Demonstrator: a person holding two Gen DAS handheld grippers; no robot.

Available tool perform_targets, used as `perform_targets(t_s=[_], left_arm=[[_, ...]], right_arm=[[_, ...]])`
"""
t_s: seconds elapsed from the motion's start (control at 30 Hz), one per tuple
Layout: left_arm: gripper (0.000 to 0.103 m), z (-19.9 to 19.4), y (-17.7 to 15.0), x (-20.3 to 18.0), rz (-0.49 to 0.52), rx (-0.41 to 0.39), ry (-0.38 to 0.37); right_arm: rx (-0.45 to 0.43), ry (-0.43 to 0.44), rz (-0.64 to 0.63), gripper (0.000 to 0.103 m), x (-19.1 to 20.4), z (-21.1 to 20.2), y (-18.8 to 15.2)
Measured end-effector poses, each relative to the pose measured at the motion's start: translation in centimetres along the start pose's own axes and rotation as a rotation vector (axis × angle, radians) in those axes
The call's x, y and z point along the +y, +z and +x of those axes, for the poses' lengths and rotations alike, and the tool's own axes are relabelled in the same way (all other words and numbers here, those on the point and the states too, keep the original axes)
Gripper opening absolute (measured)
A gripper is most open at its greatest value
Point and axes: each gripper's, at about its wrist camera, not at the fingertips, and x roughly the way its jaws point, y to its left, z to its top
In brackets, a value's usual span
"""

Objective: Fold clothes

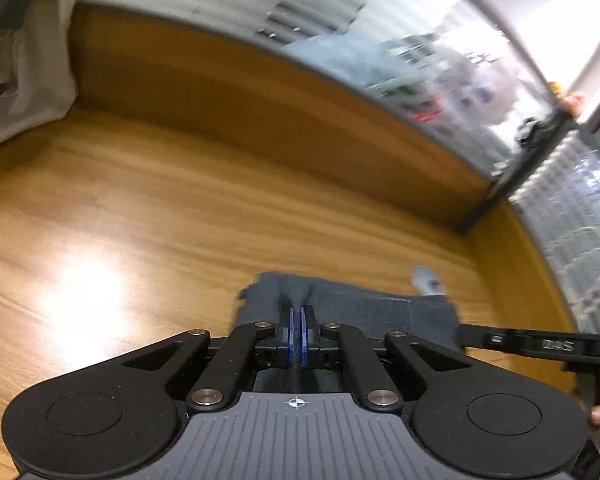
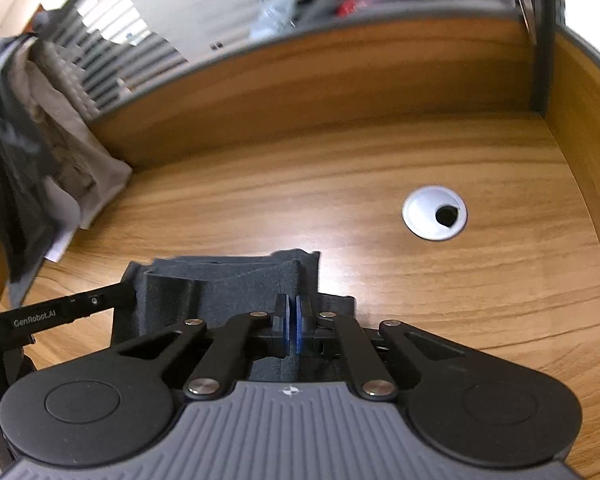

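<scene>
A dark grey garment (image 1: pixel 379 312) hangs stretched between my two grippers above the wooden desk (image 1: pixel 140 200). My left gripper (image 1: pixel 298 320) is shut on its left edge. My right gripper (image 2: pixel 293 312) is shut on its right edge; the cloth (image 2: pixel 220 280) bunches in folds to the left of the jaws. The right gripper's arm shows in the left wrist view (image 1: pixel 539 344), and the left gripper's arm shows in the right wrist view (image 2: pixel 52 316).
A pile of grey and dark clothes (image 2: pixel 40 120) lies at the desk's far left, also seen in the left wrist view (image 1: pixel 20 60). A white cable grommet (image 2: pixel 435 212) sits in the desk on the right. A wooden wall (image 2: pixel 339 80) with glass above bounds the desk.
</scene>
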Motion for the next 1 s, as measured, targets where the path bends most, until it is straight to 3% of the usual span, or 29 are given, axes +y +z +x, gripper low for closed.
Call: perform_targets(t_s=[0.17, 0.3, 0.4, 0.53, 0.67, 0.73, 0.8, 0.9, 1.0], left_arm=[[0.007, -0.9, 0.7, 1.2, -0.067, -0.026, 0.006], [0.012, -1.5, 0.5, 1.2, -0.071, -0.001, -0.008], [0.016, -1.3, -0.2, 0.6, -0.058, 0.027, -0.010], [0.017, -0.4, -0.8, -0.1, -0.026, 0.055, 0.007], [0.017, 0.4, -1.1, -0.7, 0.002, 0.068, 0.040], [0.014, 0.6, -1.2, -0.9, 0.021, 0.063, 0.055], [0.010, 0.7, -1.2, -1.0, 0.039, 0.057, 0.071], [0.008, 0.7, -1.1, -0.9, 0.040, 0.055, 0.080], [0.008, 0.8, -1.0, -0.4, 0.028, 0.055, 0.085]], right_arm=[[-0.035, -0.024, -0.043, 0.015, 0.2, -1.4, 0.3], [-0.024, -0.008, -0.116, 0.030, 1.5, -1.9, 0.2], [-0.014, -0.012, -0.164, 0.033, 2.6, -1.4, -0.1], [0.004, -0.048, -0.247, 0.033, 4.3, 0.0, -0.4], [0.035, -0.144, -0.378, 0.033, 6.0, 1.9, -1.0], [0.047, -0.191, -0.429, 0.029, 6.4, 2.7, -1.4], [0.047, -0.205, -0.456, 0.015, 6.5, 2.9, -1.6], [0.013, -0.184, -0.404, 0.007, 5.7, 1.9, -1.3], [-0.003, -0.156, -0.309, 0.007, 3.9, 1.2, -1.0]])
